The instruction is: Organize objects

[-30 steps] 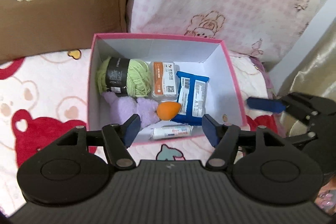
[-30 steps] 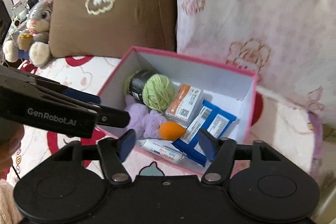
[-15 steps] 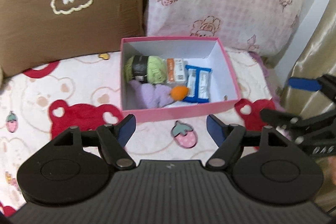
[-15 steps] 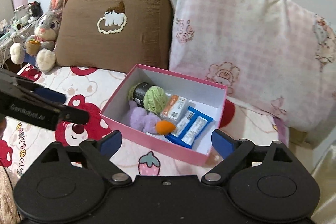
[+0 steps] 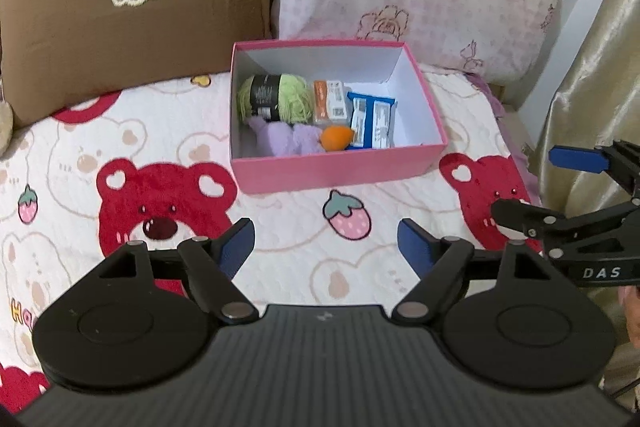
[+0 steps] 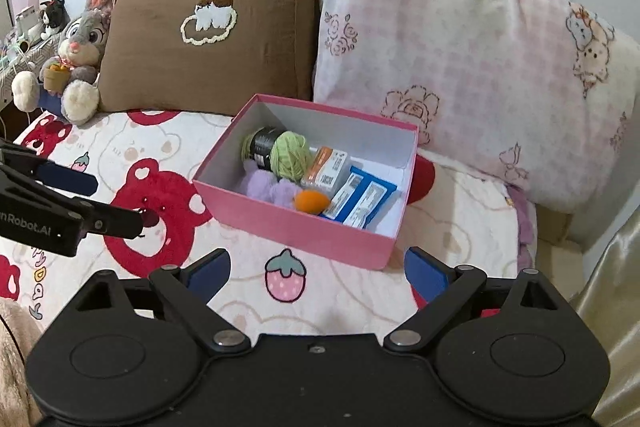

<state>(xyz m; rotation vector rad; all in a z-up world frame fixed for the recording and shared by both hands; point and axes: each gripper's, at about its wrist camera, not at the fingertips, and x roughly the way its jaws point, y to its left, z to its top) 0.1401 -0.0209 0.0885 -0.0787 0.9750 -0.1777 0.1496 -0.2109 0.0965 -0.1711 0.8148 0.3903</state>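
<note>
The pink box [image 5: 336, 169]'s near wall hides its front floor; label print is unreadably small.

A brown pillow [image 6: 208, 39] and pink pillow [image 6: 460, 75] flank a plush rabbit [image 6: 76, 55].

The bed [image 6: 160, 155] carries a pink box [image 6: 296, 223] at frame centre; two pillows [image 6: 208, 39] and a plush rabbit [image 6: 78, 47] are placed behind it.

Both the left gripper [image 5: 326, 245] and right gripper [image 6: 318, 273] have drawn back from the pink box [image 5: 336, 169], jaws opening wider, empty.
</note>
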